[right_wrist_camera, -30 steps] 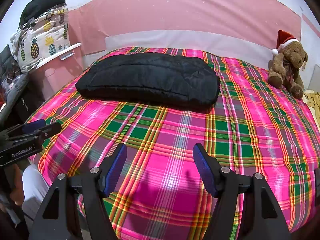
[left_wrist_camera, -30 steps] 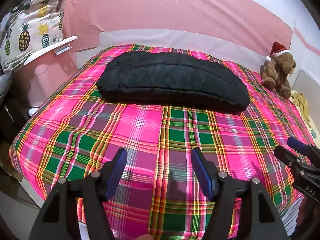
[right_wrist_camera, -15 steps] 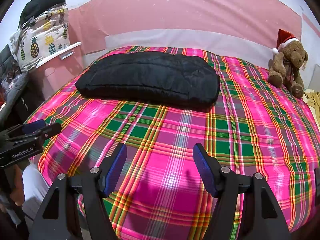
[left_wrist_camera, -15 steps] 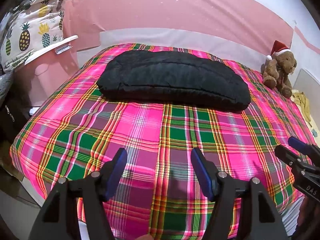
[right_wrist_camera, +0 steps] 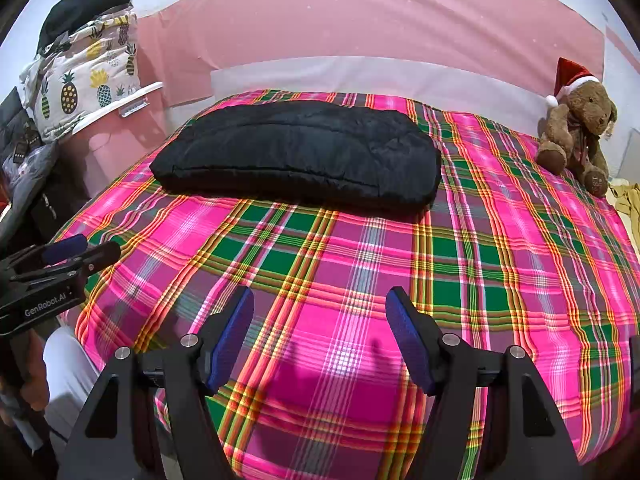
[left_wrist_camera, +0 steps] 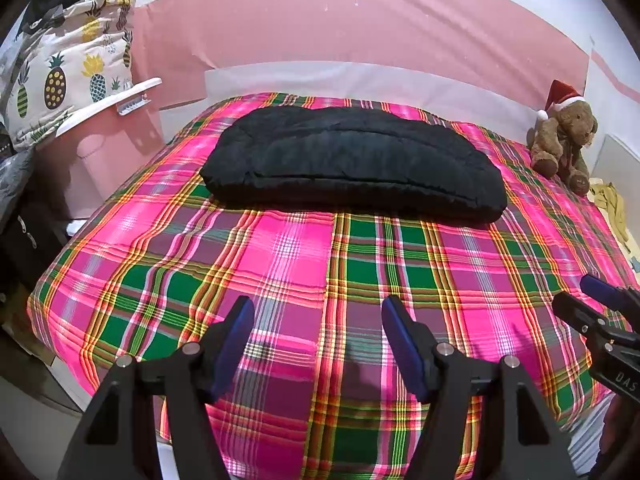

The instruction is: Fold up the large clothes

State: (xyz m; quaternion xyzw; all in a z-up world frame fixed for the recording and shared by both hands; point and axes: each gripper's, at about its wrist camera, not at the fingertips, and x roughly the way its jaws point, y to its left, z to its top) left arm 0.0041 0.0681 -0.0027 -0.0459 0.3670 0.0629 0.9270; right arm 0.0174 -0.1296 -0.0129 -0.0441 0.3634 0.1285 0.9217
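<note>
L gripper [left_wrist_camera: 318, 344] and R gripper [right_wrist_camera: 320, 340] both spread wide w/ nothing between the pads, hovering over the near edge of the plaid bedspread [left_wrist_camera: 288, 264], bare plaid ahead to the folded black padded jacket [left_wrist_camera: 352, 164] at 12 o'clock, teddy bear [right_wrist_camera: 576, 128] at 2 near the far right edge.

A matt, quilted black cloth garment [left_wrist_camera: 352, 164] is seen on a woven plaid bedspread [left_wrist_camera: 280, 256], beside a plush teddy bear [left_wrist_camera: 564, 136], with matt black plastic tongs [left_wrist_camera: 318, 340] padded in blue.
</note>
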